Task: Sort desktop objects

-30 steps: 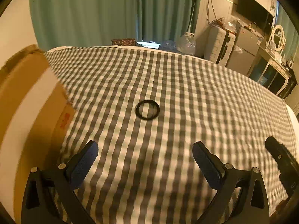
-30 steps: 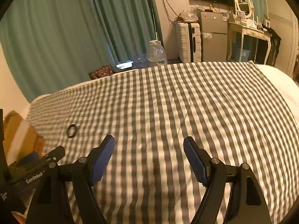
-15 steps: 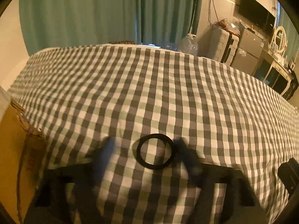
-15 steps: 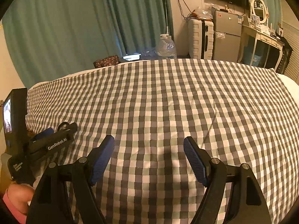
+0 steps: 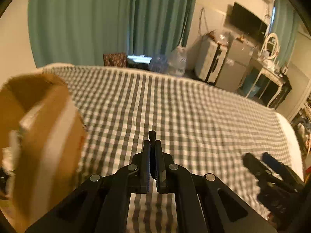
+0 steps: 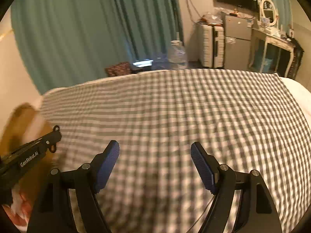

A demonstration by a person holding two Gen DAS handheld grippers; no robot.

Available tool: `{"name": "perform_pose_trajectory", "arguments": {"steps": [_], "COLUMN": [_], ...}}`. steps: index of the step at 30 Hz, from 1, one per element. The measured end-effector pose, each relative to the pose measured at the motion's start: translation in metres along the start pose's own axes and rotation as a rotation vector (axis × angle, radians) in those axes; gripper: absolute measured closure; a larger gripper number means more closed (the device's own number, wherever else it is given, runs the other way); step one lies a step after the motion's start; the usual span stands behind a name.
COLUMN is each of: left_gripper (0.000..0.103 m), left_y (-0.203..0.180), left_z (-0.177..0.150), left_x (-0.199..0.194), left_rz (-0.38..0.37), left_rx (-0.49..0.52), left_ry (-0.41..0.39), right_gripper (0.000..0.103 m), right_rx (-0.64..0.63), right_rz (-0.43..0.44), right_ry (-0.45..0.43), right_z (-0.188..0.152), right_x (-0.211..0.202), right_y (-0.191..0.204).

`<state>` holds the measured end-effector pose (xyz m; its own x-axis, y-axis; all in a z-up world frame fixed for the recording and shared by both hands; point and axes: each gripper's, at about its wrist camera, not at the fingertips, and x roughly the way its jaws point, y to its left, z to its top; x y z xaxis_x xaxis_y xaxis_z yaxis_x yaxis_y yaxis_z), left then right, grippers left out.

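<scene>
My left gripper point(image 5: 153, 145) is shut on a thin black ring point(image 5: 152, 136), seen edge-on, its top poking out above the fingertips, held above the checked cloth point(image 5: 194, 116). An open cardboard box point(image 5: 38, 126) stands close on the left. My right gripper point(image 6: 155, 151) is open and empty over the checked cloth point(image 6: 175, 106). In the right wrist view the left gripper point(image 6: 55, 134) shows at the left with the ring point(image 6: 56, 128) at its tip, in front of the box point(image 6: 21, 120).
The right gripper shows at the lower right of the left wrist view point(image 5: 272, 172). Beyond the bed's far edge are green curtains point(image 5: 97, 19), a water jug point(image 5: 177, 61), a suitcase point(image 5: 210, 63) and a small fridge point(image 6: 237, 40).
My left gripper came down around the black ring, shut on it and lifted it off the cloth; it has swung back toward the box. My right gripper stayed open.
</scene>
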<state>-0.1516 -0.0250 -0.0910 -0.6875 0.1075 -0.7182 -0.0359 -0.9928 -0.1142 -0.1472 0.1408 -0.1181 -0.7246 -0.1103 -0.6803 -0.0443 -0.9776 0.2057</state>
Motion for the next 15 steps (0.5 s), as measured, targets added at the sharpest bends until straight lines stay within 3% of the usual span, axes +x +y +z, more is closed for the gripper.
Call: {"name": "perform_pose_trajectory", "arguments": {"steps": [3,7,11,15], "left_gripper": [0.099,0.099,0.099,0.099], "left_y": [-0.002,0.010,0.019,0.048], "left_z": [0.002,0.012,0.037,0.054], "left_x": [-0.045,-0.104,-0.149,-0.185], "left_rz": [0.001,-0.025,0.011,-0.014], "left_rx": [0.037,0.004,0.023,-0.015], "left_ry": [-0.036,-0.104,-0.141,-0.167], "right_gripper": [0.027,0.026,0.021,0.020], "right_rx": [0.004,-0.010,0.007,0.026], "right_rz": [0.049,0.146,0.180,0.208], "right_ry": [-0.040,-0.085,-0.160,-0.178], "right_z": [0.001,0.003,0.009,0.017], "right_x": [-0.042,-0.097,-0.140,-0.163], "right_y": [0.026,0.067,0.096,0.124]}}
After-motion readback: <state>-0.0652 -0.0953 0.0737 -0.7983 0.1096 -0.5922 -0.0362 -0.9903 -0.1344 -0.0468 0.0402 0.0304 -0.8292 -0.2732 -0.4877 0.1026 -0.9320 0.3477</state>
